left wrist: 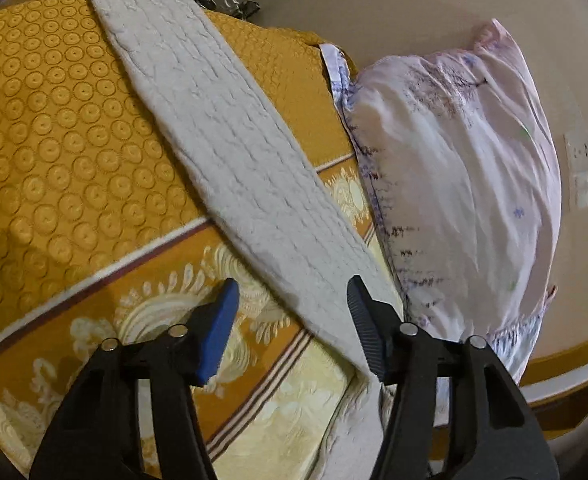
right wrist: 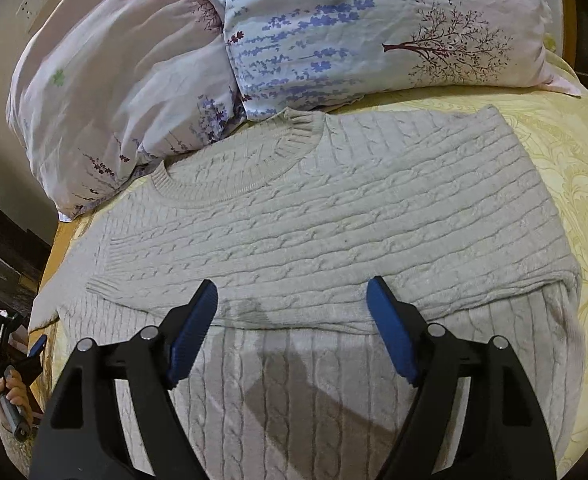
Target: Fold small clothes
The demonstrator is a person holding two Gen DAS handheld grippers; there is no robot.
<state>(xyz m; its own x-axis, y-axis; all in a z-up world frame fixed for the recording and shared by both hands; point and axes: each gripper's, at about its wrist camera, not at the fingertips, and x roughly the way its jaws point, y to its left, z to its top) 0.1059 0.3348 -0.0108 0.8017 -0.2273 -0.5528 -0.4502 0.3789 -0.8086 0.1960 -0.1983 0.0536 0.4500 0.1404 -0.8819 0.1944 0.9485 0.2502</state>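
Spread flat on the bed [right wrist: 554, 168]: a cream cable-knit sweater [right wrist: 334, 216], neckline toward the pillows [right wrist: 334, 32], one sleeve already folded across the chest. Poised directly above its lower body, the right gripper [right wrist: 292, 312], jaws wide and empty. Off at the bed's left edge, the left gripper [left wrist: 292, 304], likewise wide open with nothing held, the sweater's long edge running away diagonally just ahead of its fingers. Long axis from hem to collar; right gripper judged better placed for the next fold.
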